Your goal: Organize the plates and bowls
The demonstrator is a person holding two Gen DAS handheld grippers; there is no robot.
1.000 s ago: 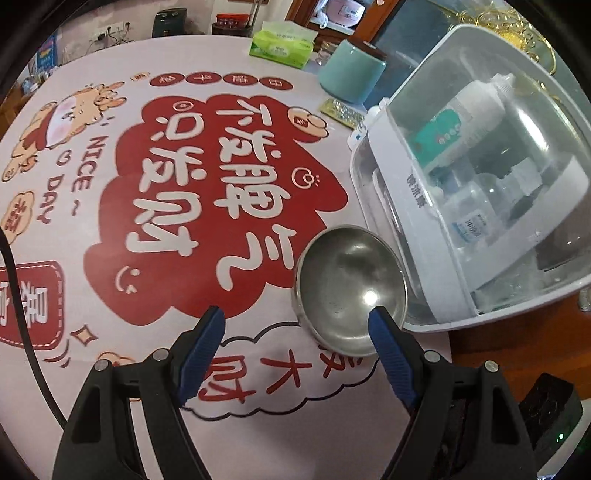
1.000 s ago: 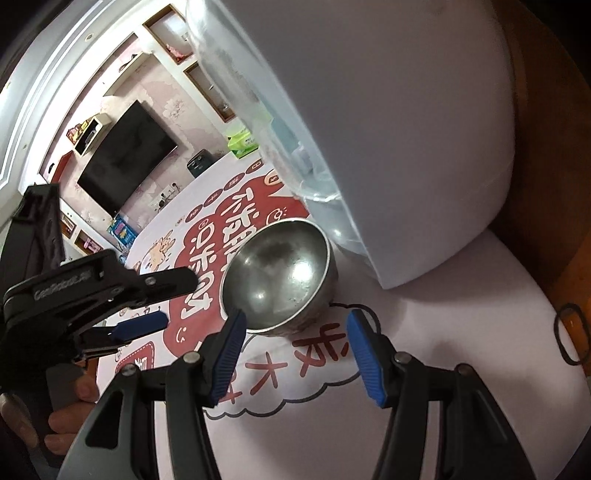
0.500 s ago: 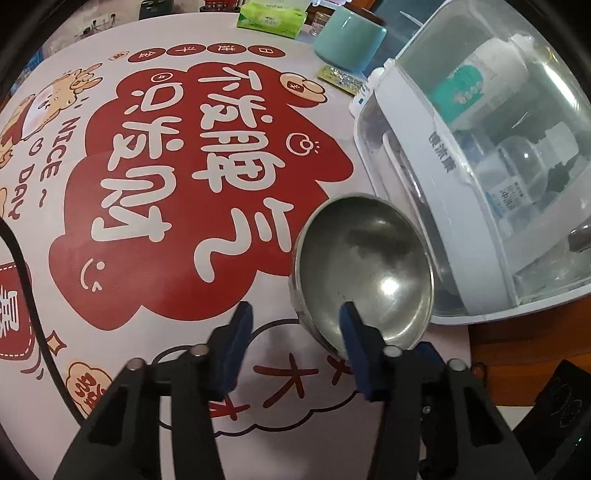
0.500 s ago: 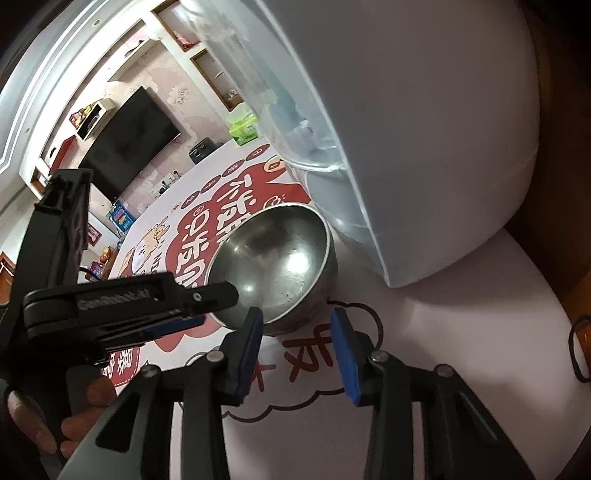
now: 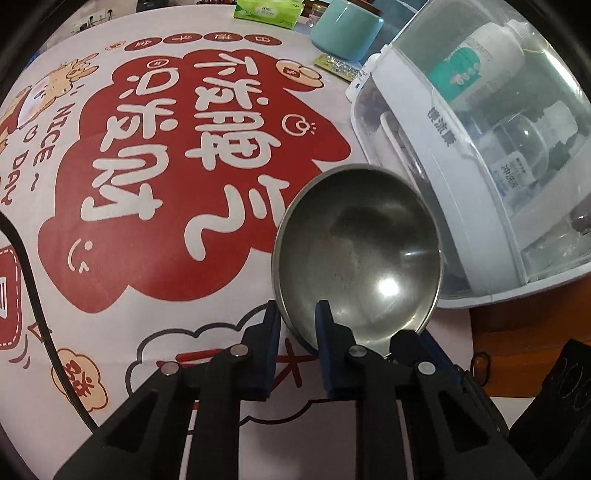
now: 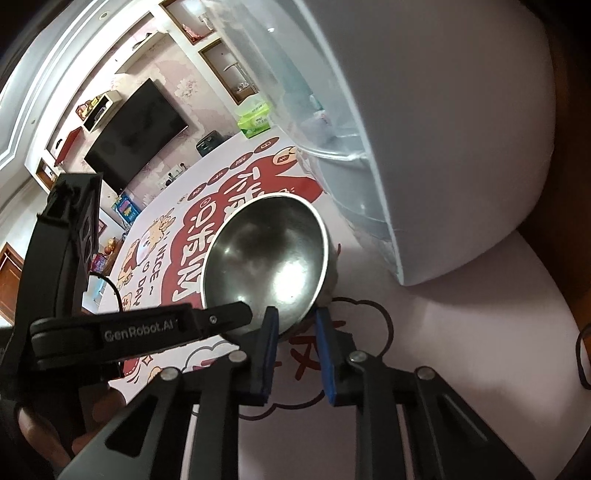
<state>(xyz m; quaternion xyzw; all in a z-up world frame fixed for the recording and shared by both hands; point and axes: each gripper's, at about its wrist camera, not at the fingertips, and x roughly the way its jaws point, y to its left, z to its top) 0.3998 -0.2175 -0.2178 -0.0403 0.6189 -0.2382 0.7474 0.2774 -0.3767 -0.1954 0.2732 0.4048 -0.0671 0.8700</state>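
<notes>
A: Nearest first. Your left claw point(image 5: 297, 318) straddles the near rim of the steel bowl point(image 5: 356, 254), one blue pad outside the wall, one inside. Pinching the rim, as far as I can judge.

B: And the right?

A: Your right claw point(image 6: 295, 325) does the same from its own side: pads drawn close with the bowl's edge between them. Contact looks made, though the rim hides the exact touch. In the right wrist view the left tool's black arm lies just beside it, so the two grips crowd one short stretch of rim.

B: Where does the bowl sit?

A: Upright on the printed cloth over the surface point(image 5: 155, 302), close against the white base of the clear-lidded storage box point(image 5: 461, 155). Beyond, a teal cup point(image 5: 347, 27) and a green tissue pack point(image 5: 269, 11) at the far edge.

B: Step in hand?

A: Grasping the bowl, I'd say; organizing is barely begun. No plates visible.

B: Next?

A: Lift level, both claws together. Thin slick steel may pivot in the pads, so keep the squeeze firm and clear the box wall before you travel.
</notes>
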